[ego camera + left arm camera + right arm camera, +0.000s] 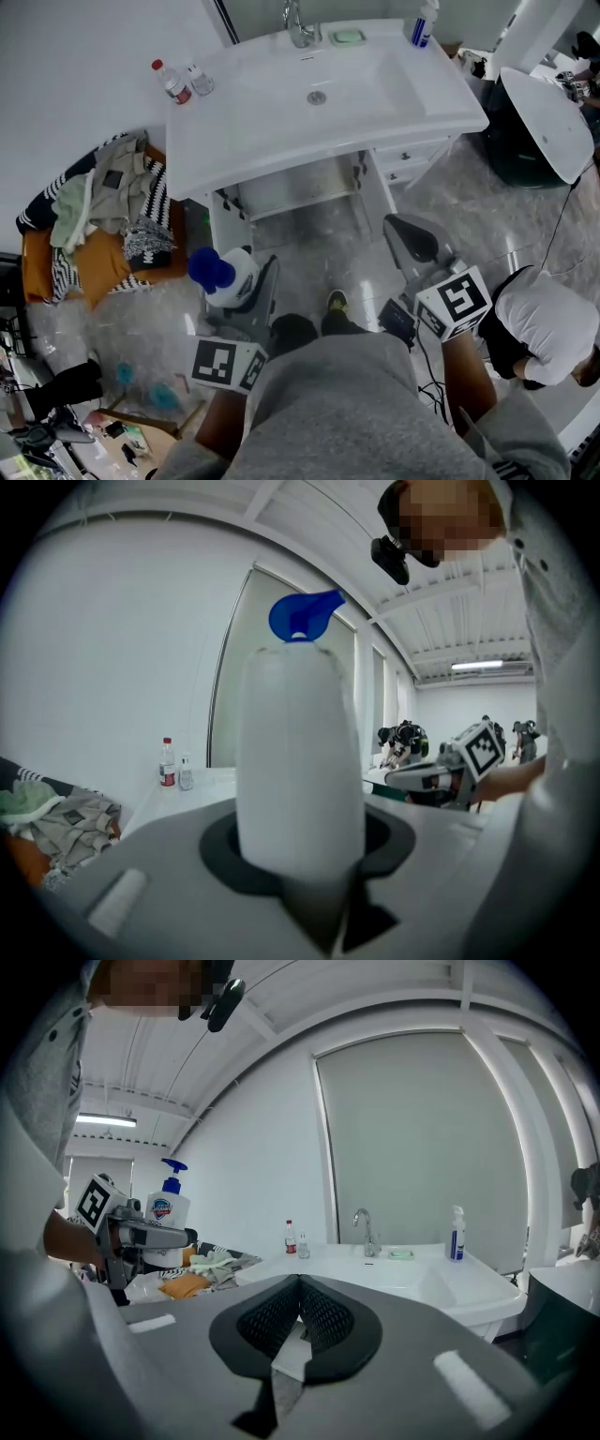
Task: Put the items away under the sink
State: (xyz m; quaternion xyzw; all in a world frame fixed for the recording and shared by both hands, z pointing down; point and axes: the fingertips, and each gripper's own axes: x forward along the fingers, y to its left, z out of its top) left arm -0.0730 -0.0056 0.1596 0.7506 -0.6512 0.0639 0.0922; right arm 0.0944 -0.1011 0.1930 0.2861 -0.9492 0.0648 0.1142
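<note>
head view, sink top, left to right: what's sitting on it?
red-capped bottle → small clear bottle → faucet → green soap dish → blue and white spray bottle

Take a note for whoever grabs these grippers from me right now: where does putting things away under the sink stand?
Left claw: shut on the white pump bottle, held upright in front of the sink.
Right claw: shut, empty.
On the sink top: spray bottle, red-capped bottle, small clear bottle, soap dish.
Done: nothing visible yet on the shelf under the sink.
Left: stow the pump bottle there, then probably the sink-top items.
</note>
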